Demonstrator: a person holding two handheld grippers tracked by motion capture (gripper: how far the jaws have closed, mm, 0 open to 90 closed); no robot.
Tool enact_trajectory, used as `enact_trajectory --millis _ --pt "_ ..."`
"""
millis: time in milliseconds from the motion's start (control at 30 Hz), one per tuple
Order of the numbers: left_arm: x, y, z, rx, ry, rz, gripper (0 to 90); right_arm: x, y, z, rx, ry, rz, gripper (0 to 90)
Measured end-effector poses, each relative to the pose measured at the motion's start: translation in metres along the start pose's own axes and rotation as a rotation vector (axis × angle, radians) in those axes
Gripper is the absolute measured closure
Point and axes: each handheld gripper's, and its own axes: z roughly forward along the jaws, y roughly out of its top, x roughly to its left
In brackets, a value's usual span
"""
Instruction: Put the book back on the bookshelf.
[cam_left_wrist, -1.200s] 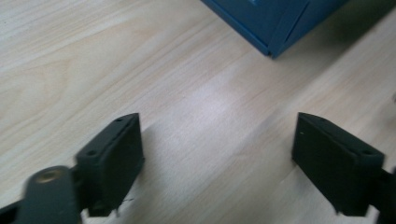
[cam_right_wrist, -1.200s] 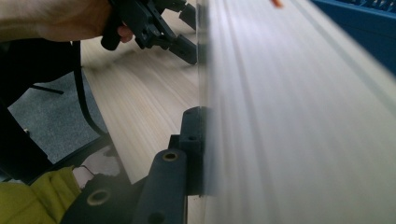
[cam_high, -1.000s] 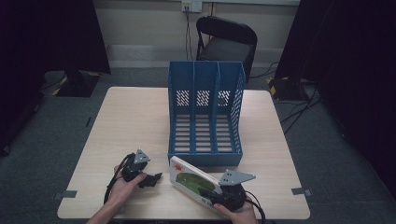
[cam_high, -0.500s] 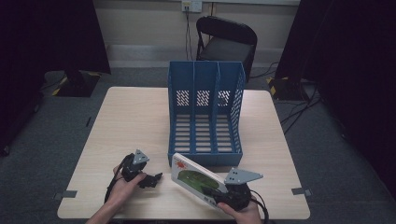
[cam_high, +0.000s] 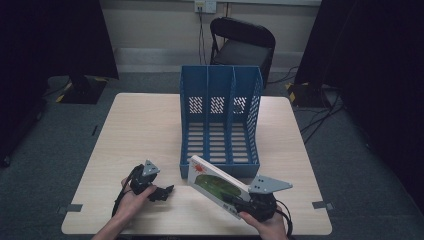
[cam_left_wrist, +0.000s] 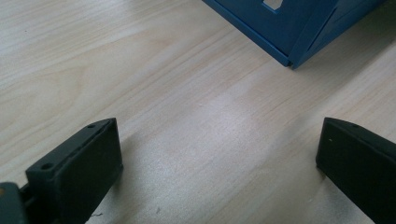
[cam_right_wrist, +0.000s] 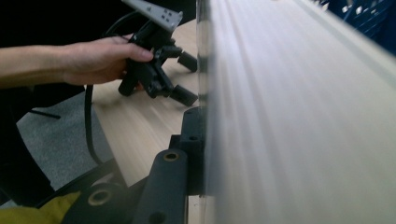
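The right gripper (cam_high: 235, 204) is pinched tight on the near corner of the book (cam_high: 216, 185), and compared with a second ago the book's near end has come up off the table (cam_high: 140, 130), so it now slopes, its far corner close against the front lip of the blue file rack (cam_high: 220, 125) at about twelve o'clock from it. The left gripper (cam_high: 167, 190), resting on the table at nine o'clock from the book, has just let its jaws spread wide; nothing lies between them, only bare wood. That suggests the left hand has handed the book over, and the right alone must now tip it upright and slide it into one of the rack's slots.
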Motion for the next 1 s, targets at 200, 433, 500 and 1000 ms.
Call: enact_trajectory --millis 200,433,500,1000 --pt "0.0 0.0 0.0 -0.001 0.0 -0.001 0.0 -0.006 0.01 -0.012 -0.023 -0.031 -0.004 76.6" --pt "0.0 0.0 0.0 -0.001 0.0 -0.001 0.0 -0.015 0.023 -0.023 -0.035 -0.074 -0.012 76.5" --pt "0.0 0.0 0.0 -0.001 0.0 -0.001 0.0 -0.018 0.028 -0.027 -0.04 -0.09 -0.017 76.5" --pt "0.0 0.0 0.0 -0.001 0.0 -0.001 0.0 -0.038 0.033 -0.039 -0.067 -0.166 0.037 76.6"
